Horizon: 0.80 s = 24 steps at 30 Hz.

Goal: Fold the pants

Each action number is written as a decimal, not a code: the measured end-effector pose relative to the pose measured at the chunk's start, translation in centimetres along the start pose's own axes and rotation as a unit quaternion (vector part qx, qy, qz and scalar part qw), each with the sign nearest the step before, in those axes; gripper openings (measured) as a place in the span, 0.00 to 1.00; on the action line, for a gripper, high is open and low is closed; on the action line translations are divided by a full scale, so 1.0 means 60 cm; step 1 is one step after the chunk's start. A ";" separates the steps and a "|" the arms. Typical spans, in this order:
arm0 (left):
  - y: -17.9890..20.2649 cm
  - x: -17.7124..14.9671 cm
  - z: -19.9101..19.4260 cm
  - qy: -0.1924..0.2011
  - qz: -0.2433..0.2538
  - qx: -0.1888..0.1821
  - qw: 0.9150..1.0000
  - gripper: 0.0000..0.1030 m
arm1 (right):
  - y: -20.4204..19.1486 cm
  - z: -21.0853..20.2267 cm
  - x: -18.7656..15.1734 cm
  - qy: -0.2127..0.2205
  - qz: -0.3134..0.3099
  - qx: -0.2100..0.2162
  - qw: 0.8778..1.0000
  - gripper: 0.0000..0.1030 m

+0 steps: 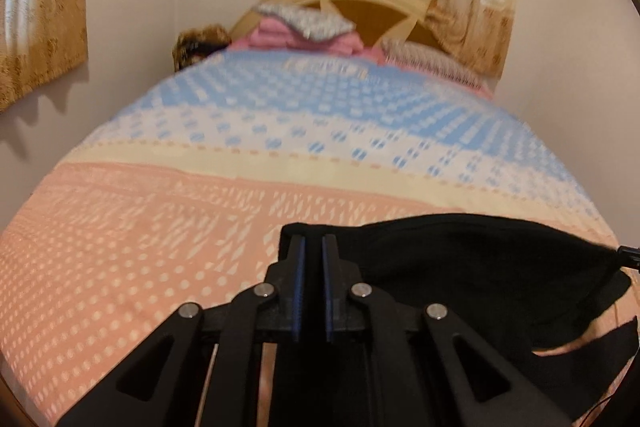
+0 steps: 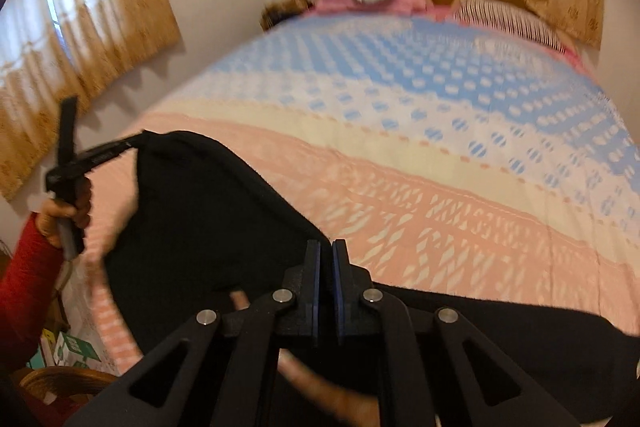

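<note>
We hold one pair of black pants (image 2: pixel 208 227) stretched between two grippers above the bedspread (image 1: pixel 200 227), in the lower right of the left wrist view and lower left of the right wrist view. The left gripper (image 1: pixel 313 241) and right gripper (image 2: pixel 326 247) each have their jaws clamped on the cloth edge. To fold well, we judge both should keep level, the edge taut.

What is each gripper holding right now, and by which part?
Both hold the black fabric pants: the left gripper pinches one end of its upper edge, the right gripper the other, jaws shut.
</note>
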State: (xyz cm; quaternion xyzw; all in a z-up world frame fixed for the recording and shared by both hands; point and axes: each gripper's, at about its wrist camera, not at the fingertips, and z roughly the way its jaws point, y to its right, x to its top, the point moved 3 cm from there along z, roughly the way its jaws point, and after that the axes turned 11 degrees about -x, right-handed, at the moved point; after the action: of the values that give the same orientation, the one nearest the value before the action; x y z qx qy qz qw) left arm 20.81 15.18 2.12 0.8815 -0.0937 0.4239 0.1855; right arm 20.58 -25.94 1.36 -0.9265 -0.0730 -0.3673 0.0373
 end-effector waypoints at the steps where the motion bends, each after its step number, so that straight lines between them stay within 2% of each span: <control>1: 0.000 -0.011 -0.021 0.012 0.003 0.000 1.000 0.08 | -0.011 -0.039 -0.013 0.020 -0.002 0.007 1.000 0.05; 3: 0.001 -0.030 -0.039 0.022 0.003 -0.001 1.000 0.08 | -0.032 -0.086 -0.041 0.042 -0.006 0.019 0.999 0.04; 6: -0.005 -0.081 -0.067 0.023 0.005 0.003 1.000 0.09 | -0.067 -0.118 -0.093 0.050 -0.014 0.028 0.998 0.04; 8: -0.008 -0.116 -0.080 0.020 0.014 0.011 1.000 0.09 | -0.094 -0.117 -0.146 0.031 -0.023 0.041 0.998 0.04; 10: -0.016 -0.147 -0.083 0.012 0.013 0.025 1.000 0.10 | -0.112 -0.097 -0.187 0.011 -0.043 0.029 0.999 0.04; 12: -0.025 -0.169 -0.083 0.003 -0.006 0.026 1.000 0.09 | -0.116 -0.082 -0.203 0.000 -0.040 0.034 0.999 0.04; 16: -0.037 -0.208 -0.084 -0.003 -0.021 0.043 0.999 0.09 | -0.102 -0.066 -0.197 -0.010 0.028 0.073 0.997 0.05; 19: -0.052 -0.227 -0.077 -0.016 -0.043 0.049 0.998 0.09 | -0.075 -0.048 -0.187 0.000 0.102 0.067 0.993 0.07; 20: -0.054 -0.229 -0.077 -0.018 -0.044 0.051 0.998 0.09 | -0.064 -0.037 -0.187 -0.007 0.128 0.073 0.989 0.16; 21: -0.054 -0.232 -0.078 -0.021 -0.042 0.054 0.997 0.09 | -0.051 -0.027 -0.184 -0.014 0.153 0.082 0.985 0.39; 22: -0.055 -0.230 -0.078 -0.021 -0.039 0.058 0.997 0.09 | -0.031 -0.007 -0.189 -0.021 0.202 0.094 0.975 0.53; 23: -0.055 -0.231 -0.081 -0.022 -0.037 0.059 0.997 0.10 | -0.018 -0.001 -0.192 -0.020 0.231 0.098 0.968 0.72; 24: -0.057 -0.230 -0.084 -0.023 -0.038 0.059 0.997 0.10 | -0.005 0.003 -0.199 -0.015 0.263 0.104 0.959 0.73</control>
State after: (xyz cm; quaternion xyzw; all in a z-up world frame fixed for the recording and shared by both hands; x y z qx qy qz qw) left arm 9.72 20.43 -6.64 0.9033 -0.0392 0.4010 0.1472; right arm 12.08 -26.87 -6.97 -0.9093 0.1352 -0.3208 0.2281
